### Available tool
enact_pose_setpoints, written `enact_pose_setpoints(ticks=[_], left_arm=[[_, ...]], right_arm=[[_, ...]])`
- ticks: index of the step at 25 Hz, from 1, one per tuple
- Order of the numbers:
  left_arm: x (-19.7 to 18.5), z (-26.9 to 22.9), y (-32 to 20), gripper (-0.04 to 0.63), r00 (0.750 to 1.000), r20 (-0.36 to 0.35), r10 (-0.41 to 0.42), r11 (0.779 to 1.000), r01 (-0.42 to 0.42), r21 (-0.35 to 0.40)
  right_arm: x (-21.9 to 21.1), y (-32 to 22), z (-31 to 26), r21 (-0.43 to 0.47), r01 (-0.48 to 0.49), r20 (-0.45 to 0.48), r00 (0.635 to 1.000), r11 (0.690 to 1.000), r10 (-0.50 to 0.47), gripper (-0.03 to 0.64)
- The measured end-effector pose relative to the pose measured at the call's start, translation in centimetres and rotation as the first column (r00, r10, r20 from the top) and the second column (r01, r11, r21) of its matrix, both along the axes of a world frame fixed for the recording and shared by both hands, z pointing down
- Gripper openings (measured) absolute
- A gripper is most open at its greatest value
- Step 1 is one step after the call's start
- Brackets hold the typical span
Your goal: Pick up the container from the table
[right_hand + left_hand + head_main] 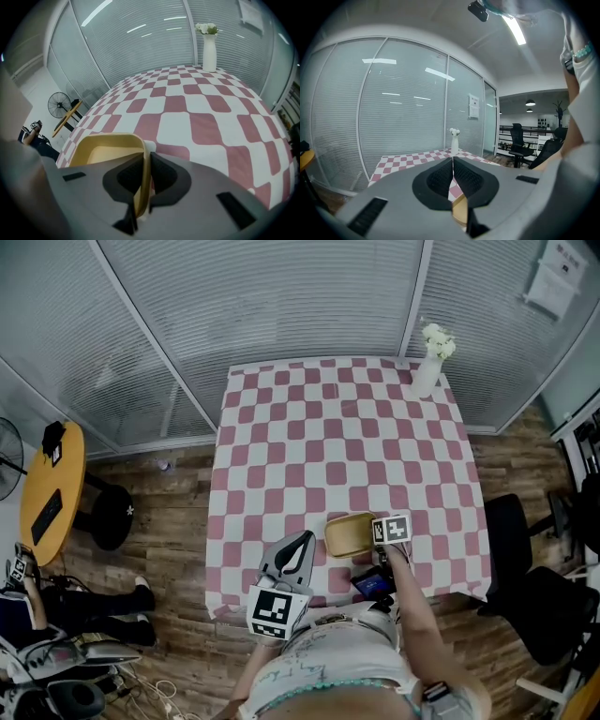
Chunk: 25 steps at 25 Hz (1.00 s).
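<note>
A shallow yellow container (348, 533) sits near the front edge of the table (281, 446), which has a pink and white checked cloth. My right gripper (373, 551) is at its right rim. In the right gripper view the jaws are shut on the container's (107, 150) wall, which stands between the pads at the right gripper (144, 180). My left gripper (295, 545) is just left of the container, raised, its jaws shut with nothing between them. In the left gripper view the left gripper (453, 169) points across the table, and a yellow edge of the container (460, 212) shows below it.
A white vase with white flowers (427, 366) stands at the far right corner of the table, also seen as the vase (209, 48) and the vase (454, 142). Glass walls with blinds stand behind. A black office chair (534, 577) is to the right, a round wooden table (49, 488) to the left.
</note>
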<state>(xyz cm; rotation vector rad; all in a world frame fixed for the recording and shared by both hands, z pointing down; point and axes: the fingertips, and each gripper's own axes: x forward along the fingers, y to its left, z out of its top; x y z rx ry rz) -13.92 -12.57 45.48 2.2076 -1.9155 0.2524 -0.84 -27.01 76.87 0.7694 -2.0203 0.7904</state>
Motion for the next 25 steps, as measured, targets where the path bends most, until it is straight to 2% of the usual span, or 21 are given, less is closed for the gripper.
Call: enact_pose_setpoints(ticks=[13,25], left_arm=[[1.0,0.0,-0.2,0.017,0.999,-0.004,0.043,0.999,-0.043,-0.004],[1.4,0.5,-0.4,0.017,0.998,0.0,0.059,0.998,-0.059,-0.01]], right_arm=[[0.6,-1.9,-3.5,0.01,-0.037,0.016,0.999,0.999,0.037,0.009],[0.2,-3.2,-10.6,0.062,-0.054,0.121,0.992,0.997,0.047,0.011]])
